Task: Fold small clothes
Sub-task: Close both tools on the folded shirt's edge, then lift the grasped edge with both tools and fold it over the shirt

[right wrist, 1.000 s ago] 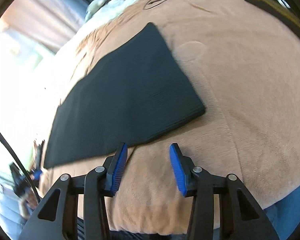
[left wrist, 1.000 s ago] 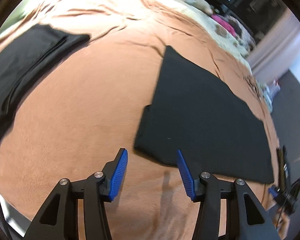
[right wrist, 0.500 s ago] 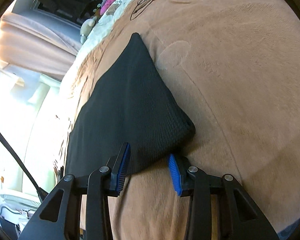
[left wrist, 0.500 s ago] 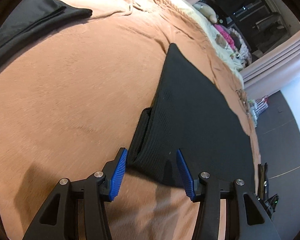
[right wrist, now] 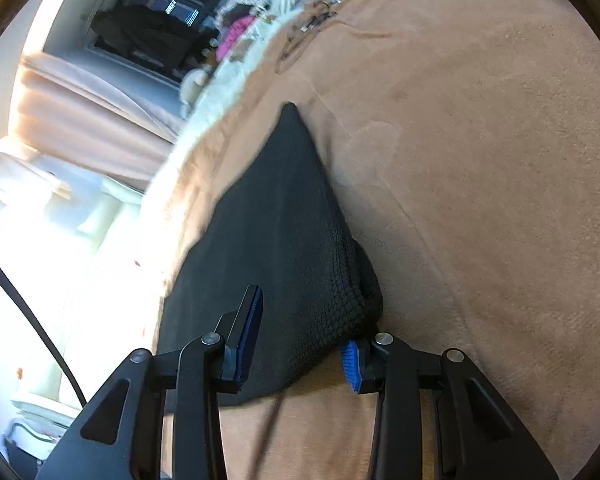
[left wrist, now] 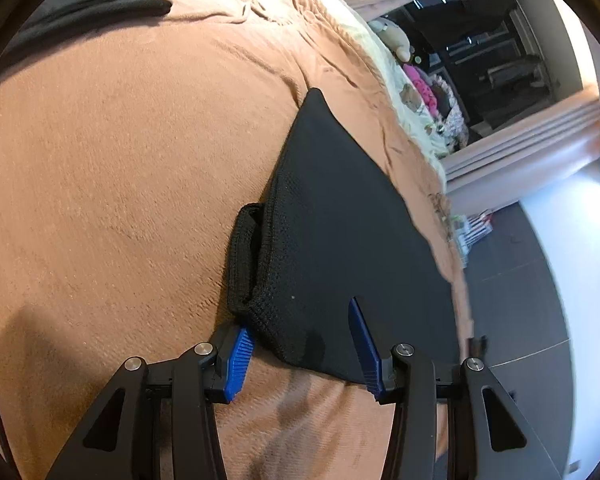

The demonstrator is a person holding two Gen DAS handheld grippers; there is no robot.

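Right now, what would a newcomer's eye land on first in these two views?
The black knit garment lying flat on the tan blanket, one near corner between the open left gripper fingers, the other between the open right gripper fingers. Another dark cloth lies at the far left of the left view.

Black angular gripper (left wrist: 302, 344) frames with silver screws, ribbed blue pads (left wrist: 239, 360); thin black cable (right wrist: 32, 320) alongside.

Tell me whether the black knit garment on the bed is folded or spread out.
Folded: the black knit garment lies flat on the brown blanket, doubled layers showing at both near corners.
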